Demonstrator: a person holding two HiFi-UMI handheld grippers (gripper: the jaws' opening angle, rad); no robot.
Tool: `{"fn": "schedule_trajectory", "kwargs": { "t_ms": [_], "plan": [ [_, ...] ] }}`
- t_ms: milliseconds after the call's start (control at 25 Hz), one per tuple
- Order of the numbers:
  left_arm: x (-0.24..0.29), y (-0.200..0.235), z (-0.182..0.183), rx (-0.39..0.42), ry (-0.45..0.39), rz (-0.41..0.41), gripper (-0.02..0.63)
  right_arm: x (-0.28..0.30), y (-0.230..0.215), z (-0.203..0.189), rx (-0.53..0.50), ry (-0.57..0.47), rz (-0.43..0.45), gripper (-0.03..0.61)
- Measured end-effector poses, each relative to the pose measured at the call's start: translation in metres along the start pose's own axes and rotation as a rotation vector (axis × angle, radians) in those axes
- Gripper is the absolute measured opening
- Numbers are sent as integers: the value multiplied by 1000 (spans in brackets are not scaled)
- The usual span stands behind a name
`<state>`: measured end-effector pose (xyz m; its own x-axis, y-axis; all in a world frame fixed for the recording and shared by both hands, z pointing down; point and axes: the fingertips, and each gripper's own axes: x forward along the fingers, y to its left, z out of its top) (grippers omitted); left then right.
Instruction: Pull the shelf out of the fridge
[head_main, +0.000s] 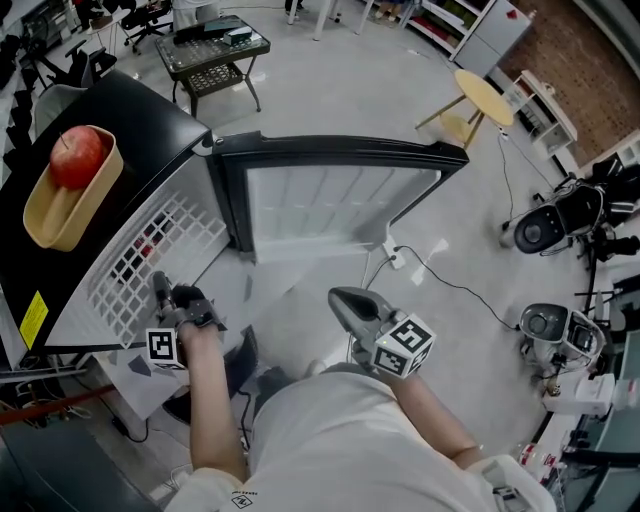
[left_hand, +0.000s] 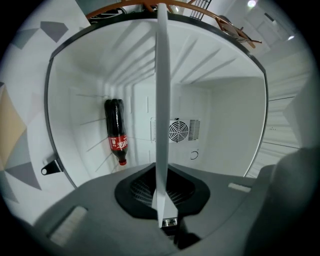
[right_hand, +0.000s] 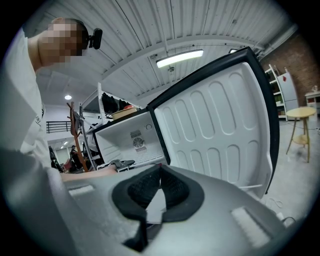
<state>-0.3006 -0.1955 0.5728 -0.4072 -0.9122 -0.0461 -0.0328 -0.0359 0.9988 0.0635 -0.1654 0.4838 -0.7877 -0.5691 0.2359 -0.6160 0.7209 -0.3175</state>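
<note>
Wire shelf (head_main: 150, 255) sits part-way out of the fridge (head_main: 150, 120), its front edge clamped between the jaws of the left gripper (head_main: 160, 287). Seen edge-on from there, it runs from the jaws into the white cavity. A cola bottle (left_hand: 116, 131) lies beyond the jaws, left of the shelf in the left gripper view. Right gripper (head_main: 345, 300) has its jaws together on nothing, with the open door (right_hand: 220, 135) ahead of them.

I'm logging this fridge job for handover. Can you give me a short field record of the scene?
Fridge door: white-lined black door, open
Shelf: white wire shelf, partly out
Left gripper: shut on shelf's front edge
Right gripper: shut, empty
Inside: dark cola bottle with red label
On fridge top: red apple in tan bowl
</note>
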Motion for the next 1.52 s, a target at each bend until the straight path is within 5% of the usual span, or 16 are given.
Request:
{"fn": "schedule_trajectory", "kwargs": {
  "t_ms": [1520],
  "plan": [
    [-63, 1, -29, 4, -17, 5, 29, -48, -16, -9, -2, -1, 90, 0]
  ]
}}
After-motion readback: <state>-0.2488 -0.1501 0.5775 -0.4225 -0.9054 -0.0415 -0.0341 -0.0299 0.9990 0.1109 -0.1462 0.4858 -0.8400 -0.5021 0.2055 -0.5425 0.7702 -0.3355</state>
